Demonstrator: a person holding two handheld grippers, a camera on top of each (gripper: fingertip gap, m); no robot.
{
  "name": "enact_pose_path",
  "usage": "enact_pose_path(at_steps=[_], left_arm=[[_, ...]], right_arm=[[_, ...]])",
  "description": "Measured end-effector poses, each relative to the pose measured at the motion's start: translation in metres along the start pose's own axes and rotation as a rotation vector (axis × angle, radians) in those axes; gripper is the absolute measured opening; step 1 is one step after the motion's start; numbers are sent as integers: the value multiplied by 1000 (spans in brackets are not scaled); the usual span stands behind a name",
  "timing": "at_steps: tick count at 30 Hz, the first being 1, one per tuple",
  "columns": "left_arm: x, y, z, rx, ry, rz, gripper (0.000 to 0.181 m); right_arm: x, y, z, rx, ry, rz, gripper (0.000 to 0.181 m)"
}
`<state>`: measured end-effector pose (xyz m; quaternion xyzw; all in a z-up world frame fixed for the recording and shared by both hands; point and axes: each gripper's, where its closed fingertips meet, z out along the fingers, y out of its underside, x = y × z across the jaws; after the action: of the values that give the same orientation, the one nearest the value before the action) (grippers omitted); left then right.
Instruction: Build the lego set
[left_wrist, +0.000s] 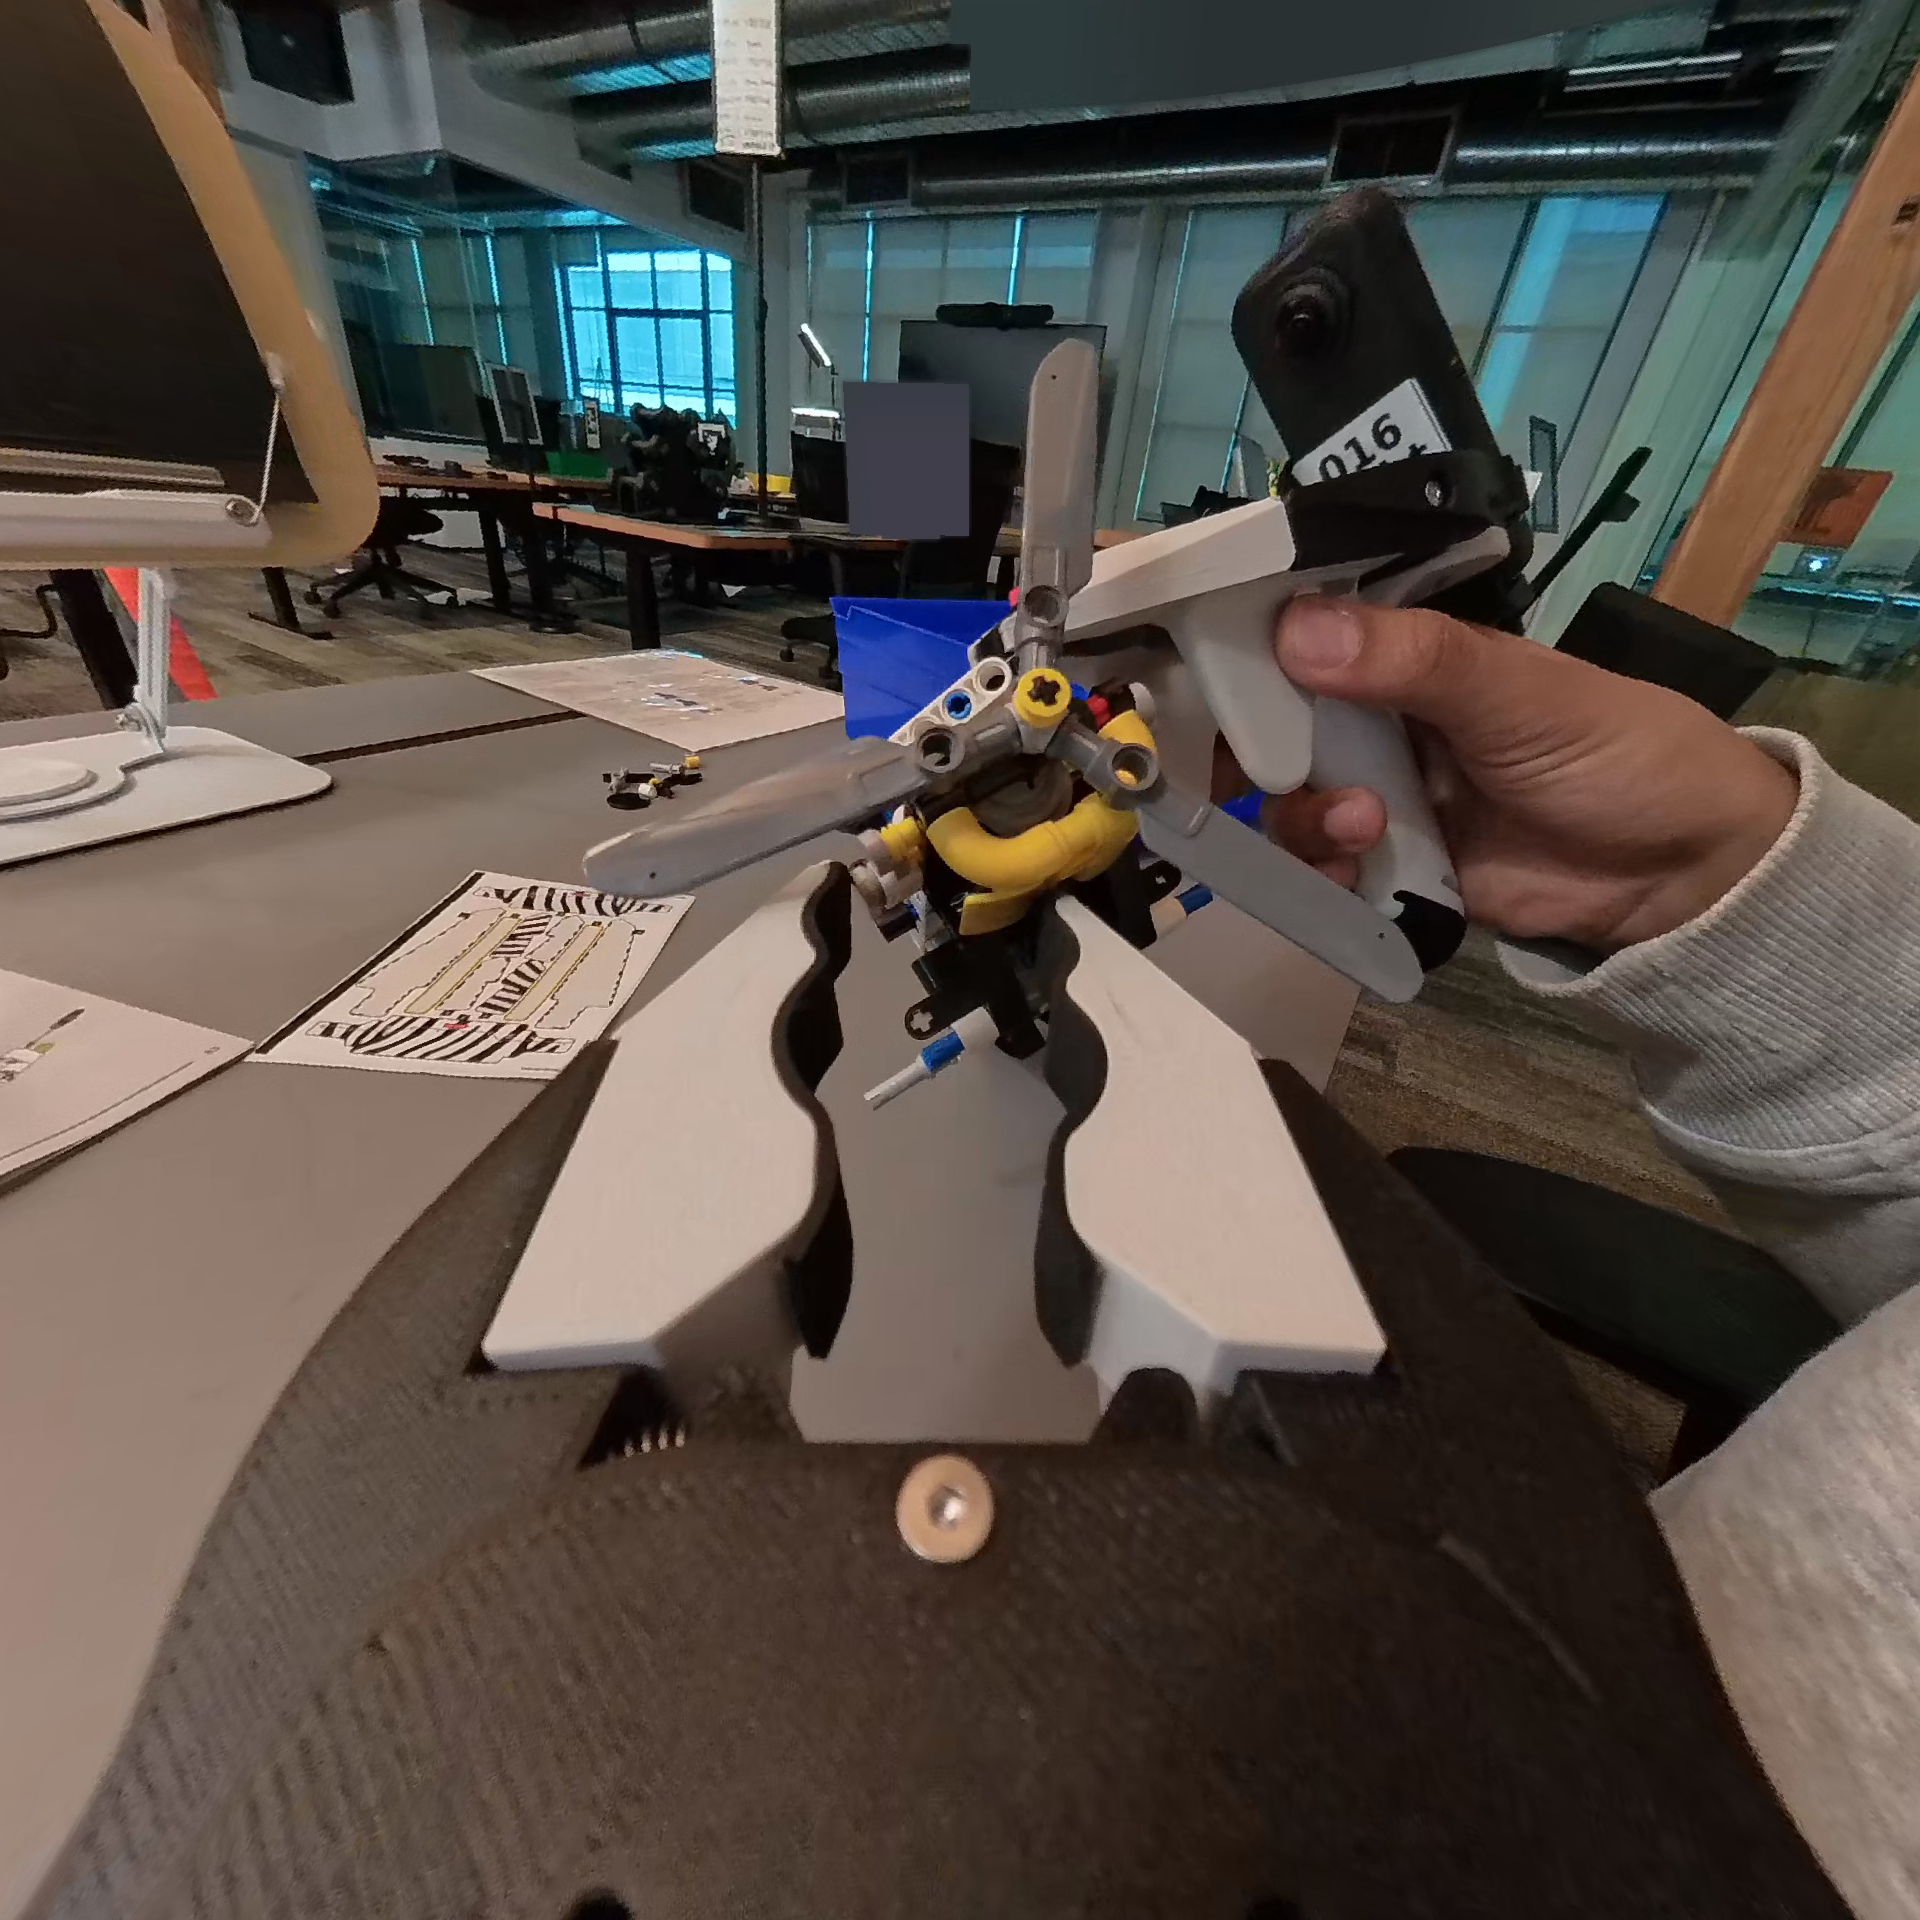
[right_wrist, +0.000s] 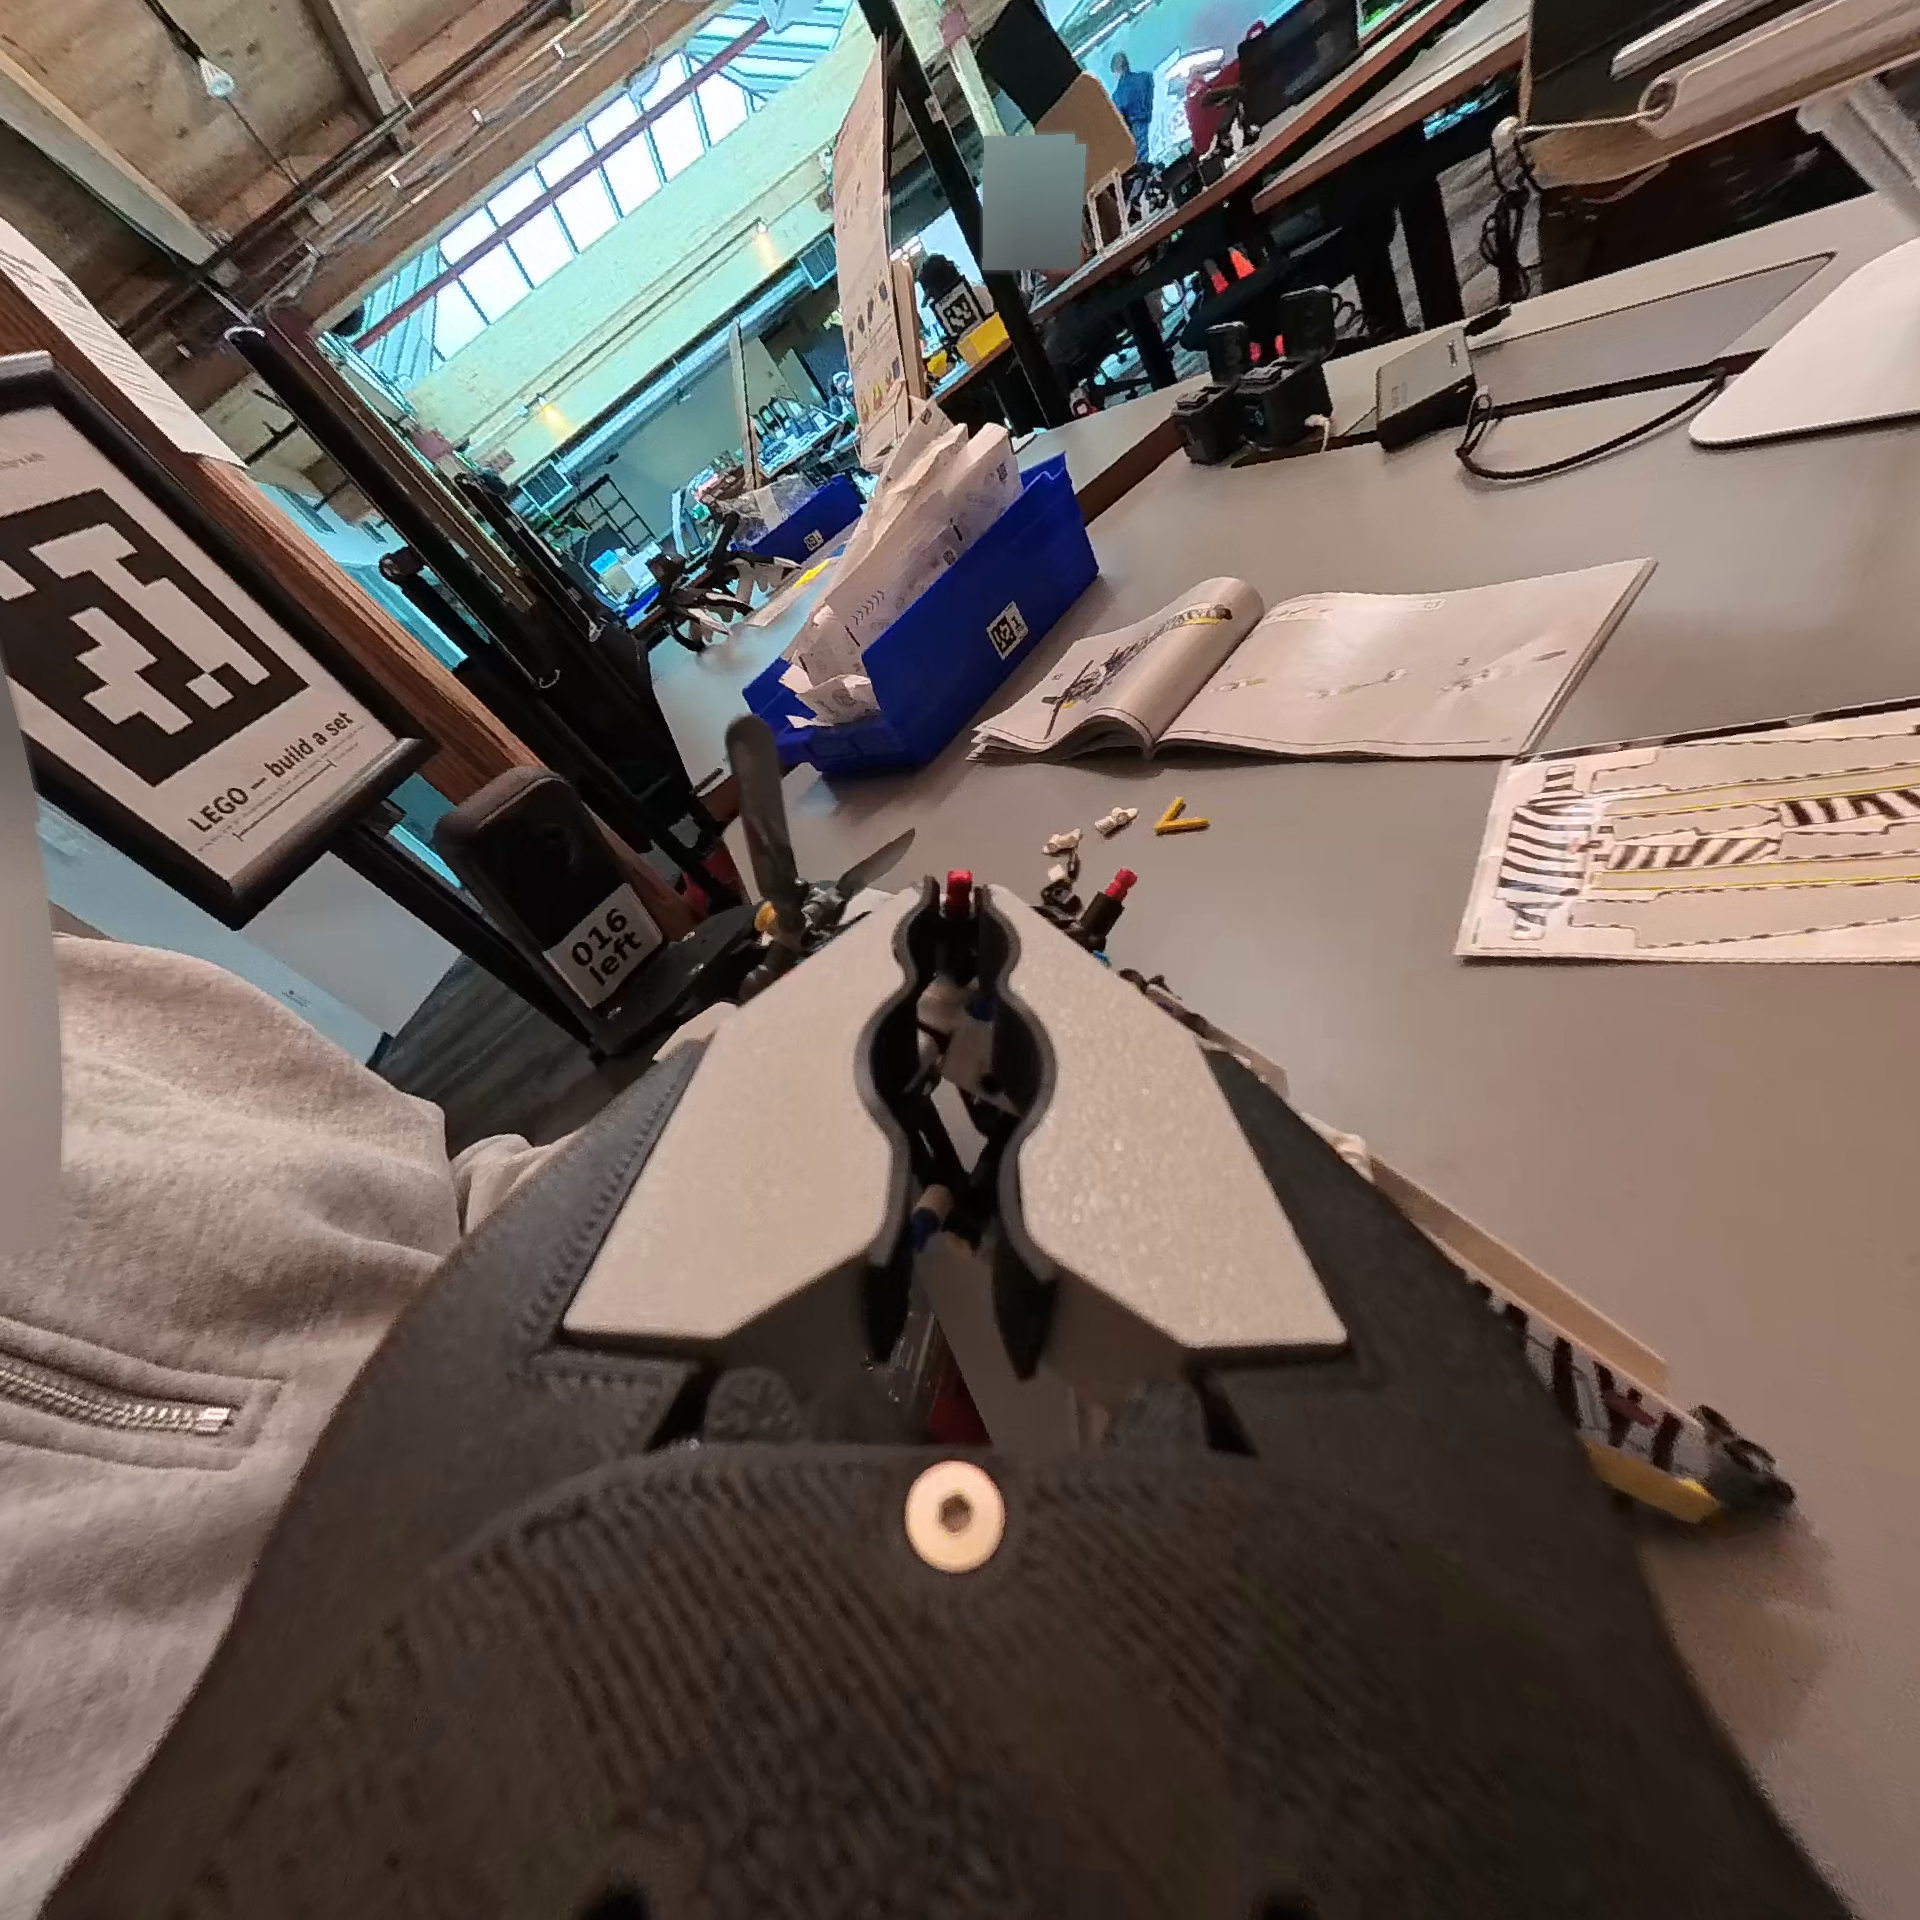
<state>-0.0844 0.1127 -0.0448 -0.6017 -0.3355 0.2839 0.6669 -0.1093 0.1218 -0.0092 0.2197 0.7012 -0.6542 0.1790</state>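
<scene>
Above the desk (right_wrist: 1455, 1195), both tongs (left_wrist: 940, 935) (right_wrist: 956, 914) clamped on the propeller model (left_wrist: 1023, 790).

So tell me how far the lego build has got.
Done: the model's nose carries a three-blade grey propeller and yellow curved pieces. In hand: both claws grip the model, left claw near the nose, right claw shut on its body. Left: loose pieces on the table, sticker sheet seemingly unused, booklet open.
</scene>
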Motion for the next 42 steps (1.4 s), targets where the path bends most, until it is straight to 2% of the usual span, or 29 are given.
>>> enact_pose_path(at_steps=[5, 8, 26, 28, 29, 31, 33, 35, 37, 39, 41, 42], left_arm=[[0, 1, 2, -6, 3, -12, 32], [-4, 2, 2, 3, 3, -48, 32], [-12, 5, 3, -6, -7, -125, 28], [-15, 6, 2, -5, -12, -154, 28], [-16, 6, 2, -4, -10, -173, 28], [-21, 7, 2, 2, -11, -227, 28], [-26, 8, 1, 11, -3, -301, 29], [-32, 9, 1, 23, 13, -383, 28], [-37, 11, 0, 31, 33, -465, 29], [-42, 14, 1, 38, 45, -528, 29], [-46, 16, 1, 43, 44, -564, 28], [-47, 16, 2, 43, 45, -570, 28]], right_arm=[[3, -1, -2, 18, -18, 30, 4], [19, 2, -7, 23, 47, 54, 5], [20, 1, -2, -1, 70, 40, 5], [18, -5, -5, 31, 58, 7, 17], [16, -12, -9, 71, 55, -21, 29], [10, -28, -20, 157, 64, -126, 41], [3, -31, -27, 159, 99, -327, 41], [3, -21, -26, 53, 183, -590, 39], [12, -7, -19, -107, 302, -869, 52], [24, -3, -12, -199, 448, -1137, 59], [18, 0, -1, -207, 434, -1335, 33], [14, 3, 6, -197, 387, -1361, 30]])
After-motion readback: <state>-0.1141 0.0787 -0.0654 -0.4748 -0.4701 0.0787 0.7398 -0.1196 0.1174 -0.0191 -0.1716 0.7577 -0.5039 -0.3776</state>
